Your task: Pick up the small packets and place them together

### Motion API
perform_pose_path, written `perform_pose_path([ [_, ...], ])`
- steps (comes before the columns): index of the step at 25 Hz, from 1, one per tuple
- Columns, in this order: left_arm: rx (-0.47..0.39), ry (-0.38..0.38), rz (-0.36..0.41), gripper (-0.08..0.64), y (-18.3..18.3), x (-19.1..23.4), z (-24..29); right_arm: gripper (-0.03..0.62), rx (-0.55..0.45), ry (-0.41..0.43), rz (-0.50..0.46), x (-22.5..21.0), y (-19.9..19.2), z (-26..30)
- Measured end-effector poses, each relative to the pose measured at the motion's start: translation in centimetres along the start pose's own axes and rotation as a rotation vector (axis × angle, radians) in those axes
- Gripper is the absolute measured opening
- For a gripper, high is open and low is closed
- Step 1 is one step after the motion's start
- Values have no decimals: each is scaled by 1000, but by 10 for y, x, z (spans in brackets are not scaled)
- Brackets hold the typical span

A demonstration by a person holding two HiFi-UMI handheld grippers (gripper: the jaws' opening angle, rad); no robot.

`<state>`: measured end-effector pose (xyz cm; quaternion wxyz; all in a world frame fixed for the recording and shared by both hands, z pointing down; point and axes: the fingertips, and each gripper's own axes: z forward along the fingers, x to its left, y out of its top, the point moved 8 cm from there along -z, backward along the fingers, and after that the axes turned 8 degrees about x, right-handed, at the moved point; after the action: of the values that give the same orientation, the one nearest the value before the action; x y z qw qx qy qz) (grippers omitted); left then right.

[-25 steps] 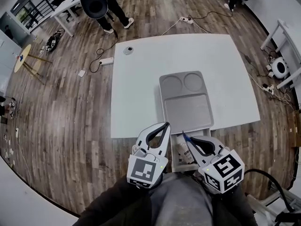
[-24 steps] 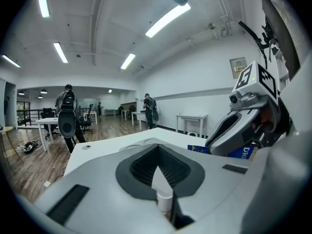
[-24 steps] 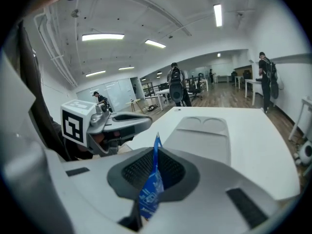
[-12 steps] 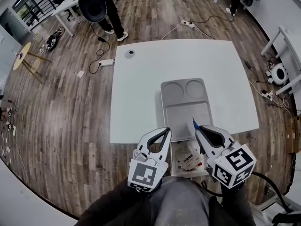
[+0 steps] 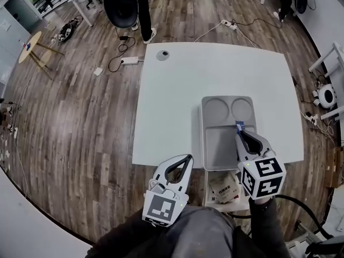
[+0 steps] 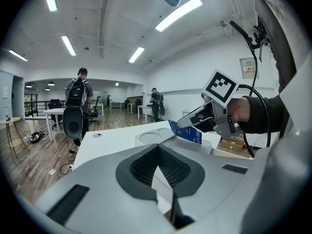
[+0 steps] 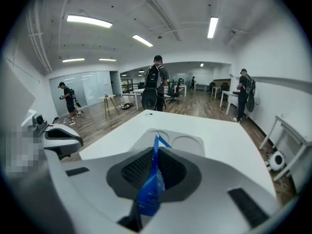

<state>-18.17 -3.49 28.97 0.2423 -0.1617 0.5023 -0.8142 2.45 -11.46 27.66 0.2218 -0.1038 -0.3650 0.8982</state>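
A small blue packet [image 5: 239, 126] is pinched in my right gripper [image 5: 239, 133], which is shut on it and hangs over the right side of the grey tray [image 5: 217, 147], near its two round wells. In the right gripper view the packet [image 7: 152, 184] stands on edge between the jaws, with the tray [image 7: 187, 141] ahead. The left gripper view shows the same packet [image 6: 187, 132] above the tray [image 6: 148, 137]. My left gripper [image 5: 188, 157] hovers at the table's front edge, left of the tray, its jaws closed with nothing in them. A white box of more packets [image 5: 226, 187] sits below the table's front edge.
The white table [image 5: 177, 95] carries a small round grey object [image 5: 162, 53] at its far left corner. A black office chair [image 5: 121, 7] and a person stand beyond it. A power strip [image 5: 129, 61] and cables lie on the wooden floor.
My right gripper has travelled from above the box of packets forward to over the tray, carrying the blue packet. The left gripper has shifted only slightly.
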Motion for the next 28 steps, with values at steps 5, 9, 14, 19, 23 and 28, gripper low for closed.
perform_pose_path([
  [5,8,16,-36,-3,-9,10,-5,66,57,8,-35,19,-2,30],
  [9,10,26,-50,-3,-15,12,-14,149,43,90,-30,30,-1,32],
  [14,7,48,-69,-3,-15,3,-26,149,-71,92,-29,28,4,0],
  [19,-22,40,-30,-3,-5,-22,-27,149,-127,88,-12,14,-11,-38],
  [23,-5,8,2,-3,-2,-48,-22,149,-116,115,7,9,-48,-65],
  [28,22,-28,29,-3,2,-74,-19,149,4,233,13,22,-104,-73],
])
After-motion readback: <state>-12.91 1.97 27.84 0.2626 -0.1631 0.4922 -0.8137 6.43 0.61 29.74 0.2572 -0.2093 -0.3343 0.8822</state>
